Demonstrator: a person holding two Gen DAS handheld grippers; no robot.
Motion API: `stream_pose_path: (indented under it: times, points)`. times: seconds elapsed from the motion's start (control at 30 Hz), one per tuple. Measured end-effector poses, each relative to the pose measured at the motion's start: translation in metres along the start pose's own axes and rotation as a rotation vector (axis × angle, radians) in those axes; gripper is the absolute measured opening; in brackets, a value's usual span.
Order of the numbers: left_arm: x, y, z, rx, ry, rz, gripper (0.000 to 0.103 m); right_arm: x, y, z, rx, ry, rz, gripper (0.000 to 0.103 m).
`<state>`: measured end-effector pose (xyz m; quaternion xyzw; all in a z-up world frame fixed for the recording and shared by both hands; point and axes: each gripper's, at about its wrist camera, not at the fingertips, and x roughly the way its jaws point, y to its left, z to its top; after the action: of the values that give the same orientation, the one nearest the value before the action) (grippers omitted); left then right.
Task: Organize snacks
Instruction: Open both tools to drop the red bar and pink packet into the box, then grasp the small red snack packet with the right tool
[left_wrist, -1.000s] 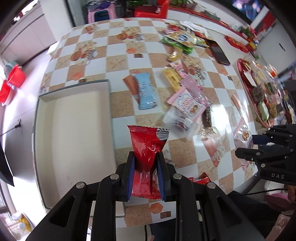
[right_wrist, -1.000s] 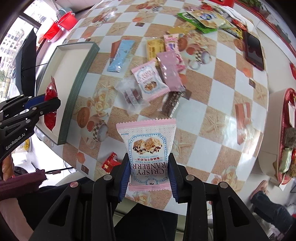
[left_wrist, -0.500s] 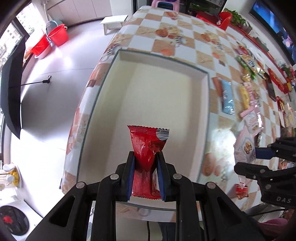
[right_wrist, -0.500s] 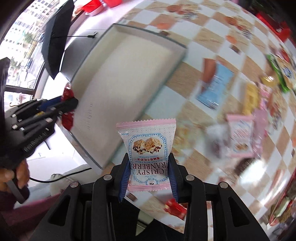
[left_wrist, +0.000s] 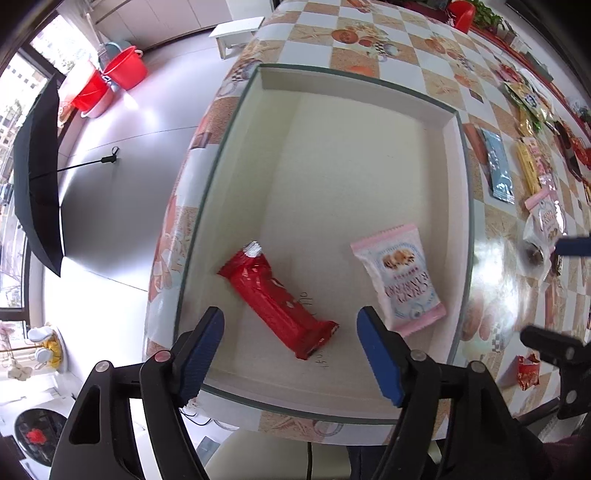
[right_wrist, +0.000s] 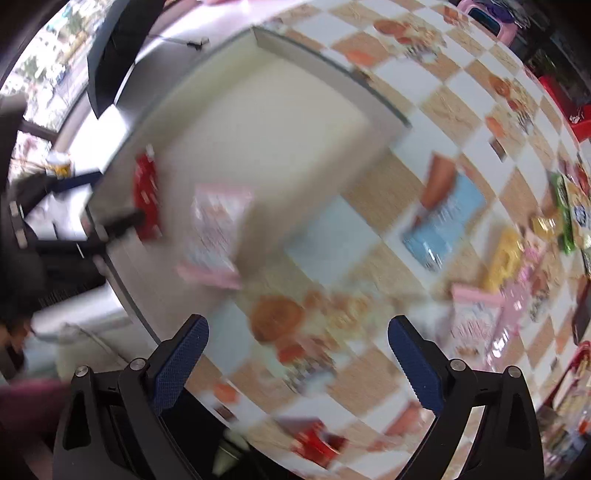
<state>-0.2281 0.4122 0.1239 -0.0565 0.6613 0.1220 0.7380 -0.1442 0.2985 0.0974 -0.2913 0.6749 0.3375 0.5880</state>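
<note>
The red snack packet (left_wrist: 277, 301) lies flat on the floor of the white tray (left_wrist: 456, 122), slanted, its crimped silver end toward the tray's far side. Just beside it, not touching, lies the pink cranberry snack packet (left_wrist: 400, 280), close to the tray's right wall. The left gripper (left_wrist: 290, 350) hangs above the tray's near end with its jaws spread wide; they have just been opening, and nothing is pinched between the blue pads (left_wrist: 201, 350), the red packet lying loose below them. The right gripper (right_wrist: 295, 362) has its jaws parted wider yet, also just opened, and empty; under it is the checkered tablecloth (right_wrist: 369, 373), in a badly blurred view. On the cloth right of the tray lie more snacks, among them a blue packet (left_wrist: 498, 166), a yellow one (left_wrist: 526, 168) and a small red wrapper (left_wrist: 528, 373) near the table's edge.
</note>
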Motion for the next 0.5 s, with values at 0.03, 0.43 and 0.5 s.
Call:
stream_pose_path:
  times: [0.03,0.43,0.5]
  points:
    - [0.000,-0.003,0.000,0.009,0.003,-0.007,0.078,0.006,-0.006,-0.018,-0.007,0.029,-0.019,0.098]
    - [-0.026,-0.076,0.011,0.177,0.020,-0.112,0.078,0.074,0.019,-0.141,-0.184,0.182,-0.169,0.098]
    - [-0.033,-0.093,0.017,0.204,0.026,-0.141,0.078,0.080,0.022,-0.137,-0.178,0.166,-0.167,0.098]
